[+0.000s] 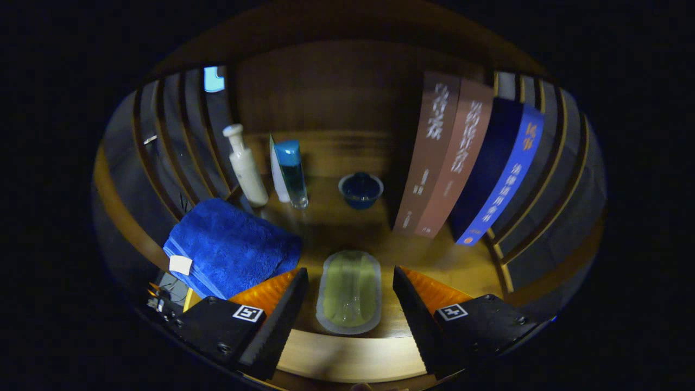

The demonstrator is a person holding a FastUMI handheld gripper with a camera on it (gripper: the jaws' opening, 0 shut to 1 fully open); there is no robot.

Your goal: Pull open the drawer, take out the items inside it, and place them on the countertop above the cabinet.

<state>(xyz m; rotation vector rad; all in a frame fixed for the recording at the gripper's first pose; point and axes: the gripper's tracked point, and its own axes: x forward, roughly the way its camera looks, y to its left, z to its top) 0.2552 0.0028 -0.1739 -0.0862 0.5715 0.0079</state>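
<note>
My gripper (pixel 350 309) points forward and slightly down, its two fingers (pixel 282 320) spread wide apart, gripping nothing between them.

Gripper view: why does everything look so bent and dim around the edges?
Gripper view: a fisheye lens bows the books and side slats outward; light pools on the wooden top near the green soap, fading to dark at the rim. The open hand-held gripper straddles the soap; the towel and bottles stay fairly sharp.

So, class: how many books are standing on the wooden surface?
3, side by side, leaning, beyond the open gripper and beside the dark bowl: a brown book, a reddish-brown book and a blue book. More may be hidden behind.
</note>
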